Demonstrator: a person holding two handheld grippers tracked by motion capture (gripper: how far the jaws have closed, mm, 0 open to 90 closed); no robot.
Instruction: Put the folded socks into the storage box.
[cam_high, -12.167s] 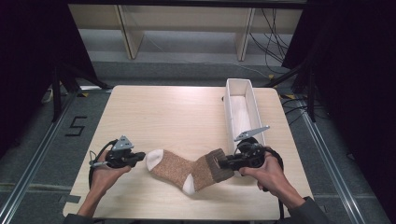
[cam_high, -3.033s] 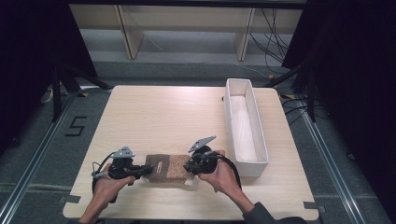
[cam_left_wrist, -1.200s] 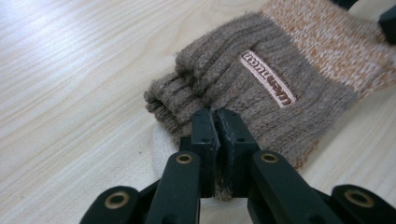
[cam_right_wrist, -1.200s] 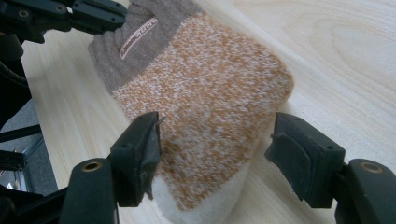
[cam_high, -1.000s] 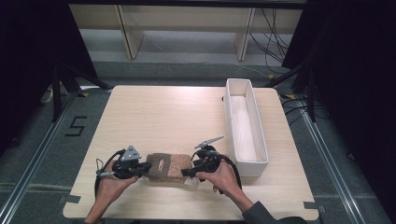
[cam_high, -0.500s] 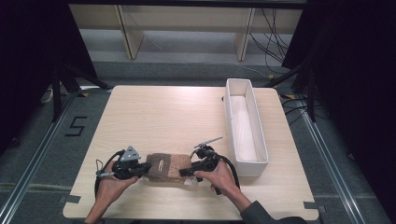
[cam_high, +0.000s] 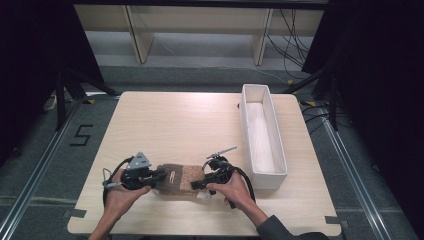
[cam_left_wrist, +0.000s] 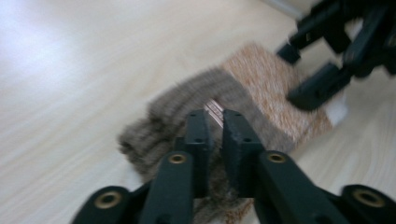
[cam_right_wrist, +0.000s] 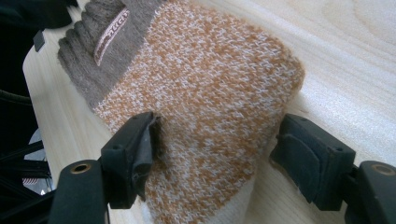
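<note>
Pale wood tabletop (cam_high: 175, 120) carries the work, and the folded sock (cam_high: 176, 179) serves as the landmark. The left gripper (cam_left_wrist: 215, 126) sits at the sock's grey ribbed cuff end with its jaws nearly together; they have just been easing apart a little, with only a thin pinch of cuff fabric between them, if any, so I cannot tell whether it truly grips. The right gripper (cam_right_wrist: 212, 149) stands spread wide astride the sock's orange-flecked end, its left pad touching the knit, its right pad just clear of the edge. The sock lies folded flat near the table's front edge, between both grippers, well apart from the white tray (cam_high: 272, 172) to its right. To finish the fold well, press the layers flat, keep the edges aligned, and lift straight off so the knit does not snag.
</note>
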